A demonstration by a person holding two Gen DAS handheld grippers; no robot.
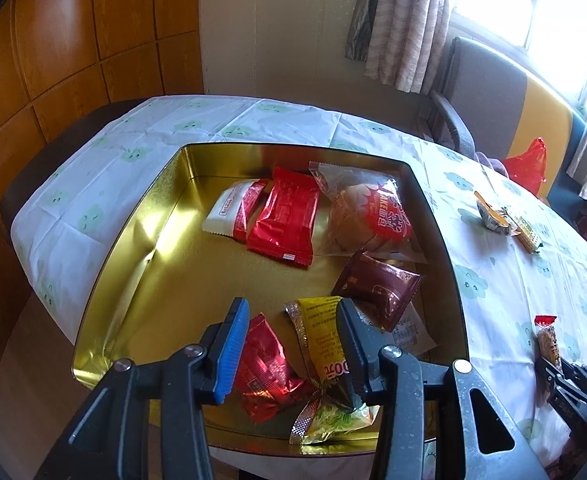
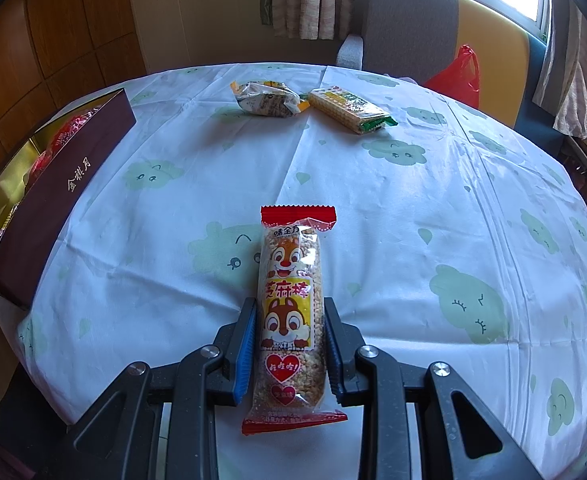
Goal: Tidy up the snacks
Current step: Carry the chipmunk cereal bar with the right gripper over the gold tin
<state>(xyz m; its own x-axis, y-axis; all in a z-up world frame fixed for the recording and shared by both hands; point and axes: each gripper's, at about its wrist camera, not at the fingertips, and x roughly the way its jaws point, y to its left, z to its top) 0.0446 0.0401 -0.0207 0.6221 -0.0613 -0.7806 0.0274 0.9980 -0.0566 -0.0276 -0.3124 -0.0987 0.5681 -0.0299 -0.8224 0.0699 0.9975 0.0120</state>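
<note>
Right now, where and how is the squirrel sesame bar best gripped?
Across its narrow width, near the lower half, coming along its length from the near end. The sesame bar lies flat, pointing away, and the right tongs already straddle its long sides.

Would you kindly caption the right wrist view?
Right gripper closed on a sesame bar above the tablecloth.

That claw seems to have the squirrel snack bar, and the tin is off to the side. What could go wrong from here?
The right gripper pinches only the lower part of the sesame bar, so its long free end might swing or slip. Squeezing might crumble it. The gold tin has a raised wall the bar could catch on, near the left gripper.
</note>
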